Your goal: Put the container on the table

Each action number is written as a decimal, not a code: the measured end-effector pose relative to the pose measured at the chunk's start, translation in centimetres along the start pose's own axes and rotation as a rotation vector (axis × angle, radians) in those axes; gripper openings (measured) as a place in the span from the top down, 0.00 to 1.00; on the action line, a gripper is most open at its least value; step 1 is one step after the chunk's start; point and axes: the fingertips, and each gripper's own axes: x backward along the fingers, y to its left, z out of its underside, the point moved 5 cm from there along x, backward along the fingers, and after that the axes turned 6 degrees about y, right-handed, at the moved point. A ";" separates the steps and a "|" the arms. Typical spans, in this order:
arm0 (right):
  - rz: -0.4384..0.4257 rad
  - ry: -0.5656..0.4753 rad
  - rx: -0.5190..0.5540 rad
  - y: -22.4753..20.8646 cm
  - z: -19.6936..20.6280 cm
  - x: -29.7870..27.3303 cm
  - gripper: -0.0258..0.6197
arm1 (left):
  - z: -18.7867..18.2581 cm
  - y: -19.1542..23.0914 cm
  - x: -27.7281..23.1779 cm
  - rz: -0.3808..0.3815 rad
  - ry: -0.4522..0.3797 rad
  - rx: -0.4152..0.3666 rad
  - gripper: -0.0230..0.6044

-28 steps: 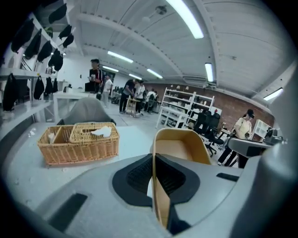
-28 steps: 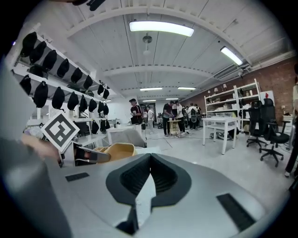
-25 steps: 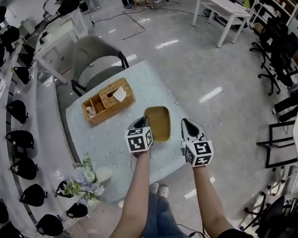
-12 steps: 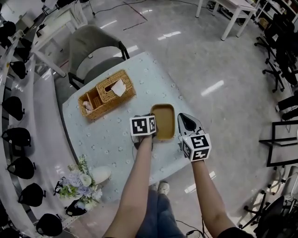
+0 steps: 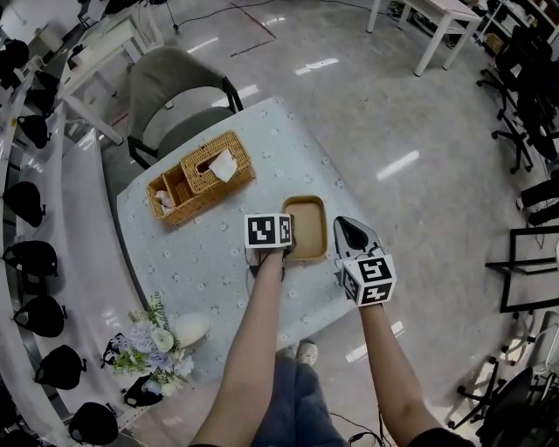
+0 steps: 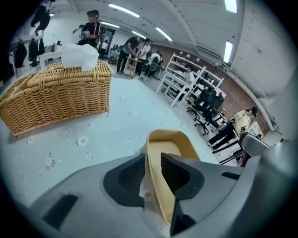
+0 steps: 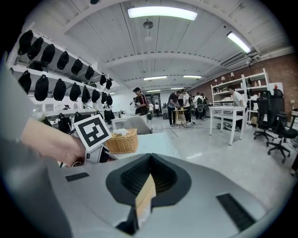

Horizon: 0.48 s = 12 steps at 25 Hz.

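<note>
Pale counter [image 5: 196,262] covered in a small flower print. On it: a wicker basket [image 5: 201,186] holding tissues at the far left, a tan container [image 5: 307,225] near the right edge, and flowers [image 5: 148,340] at the near left corner.

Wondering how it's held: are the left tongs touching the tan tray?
Touching. The left gripper view shows the left tongs clamped on the tray, at its near wall.

A glossy grey floor [image 5: 367,131] mirrored the ceiling lights. The pale, flower-dotted table [image 5: 201,262] had a grey chair [image 5: 175,87] just beside its far edge. White desks [image 5: 419,26] and black office chairs [image 5: 520,96] stood well apart from it. Strip lights [image 7: 162,12] ran along a white arched ceiling [image 7: 153,46]. White shelving [image 6: 179,86] stood before a brick wall [image 7: 279,74].
</note>
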 end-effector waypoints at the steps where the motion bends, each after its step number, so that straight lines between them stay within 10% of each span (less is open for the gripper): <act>1: 0.002 -0.001 -0.001 0.0 0.0 0.1 0.96 | 0.1 0.0 0.0 0.003 -0.003 0.002 0.81; 12: 0.027 -0.005 0.008 0.2 -1.2 1.7 0.96 | -0.3 0.0 3.1 -0.022 -0.078 0.014 0.79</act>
